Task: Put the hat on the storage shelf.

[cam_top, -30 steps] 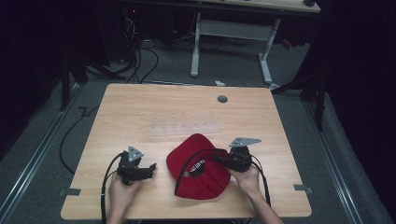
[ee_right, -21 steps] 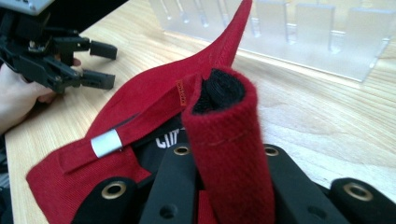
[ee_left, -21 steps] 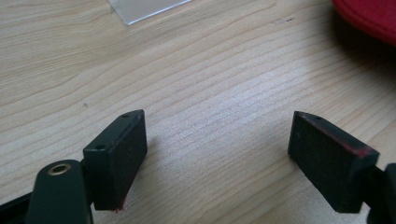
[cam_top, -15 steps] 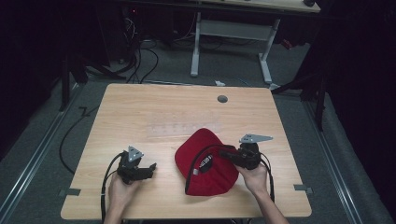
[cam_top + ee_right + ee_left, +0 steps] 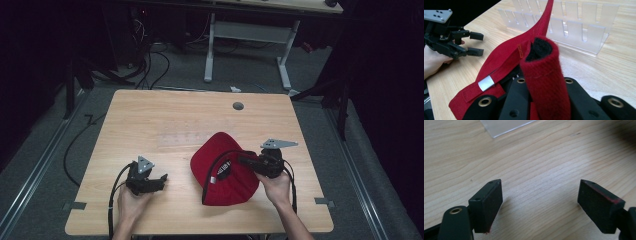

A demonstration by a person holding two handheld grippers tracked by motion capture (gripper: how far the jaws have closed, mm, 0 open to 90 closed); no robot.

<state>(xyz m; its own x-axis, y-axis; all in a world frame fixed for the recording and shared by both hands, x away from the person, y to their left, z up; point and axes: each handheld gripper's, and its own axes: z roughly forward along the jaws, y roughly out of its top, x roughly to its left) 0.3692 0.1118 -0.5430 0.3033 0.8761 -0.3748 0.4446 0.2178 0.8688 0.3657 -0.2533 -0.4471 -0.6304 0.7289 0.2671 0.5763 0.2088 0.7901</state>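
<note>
Since the earlier frame, the red fabric cap [image 5: 225, 172] had shifted rightward and tilted up on the wooden worktop [image 5: 175, 120]. It was at the lower centre of the high view, with the right gripper [image 5: 250, 162] jaws clamped on its folded edge. At lower left, the left gripper [image 5: 161, 180] rested, jaws wide apart with nothing between. A clear plastic rack [image 5: 564, 22] stood behind the cap.
</note>
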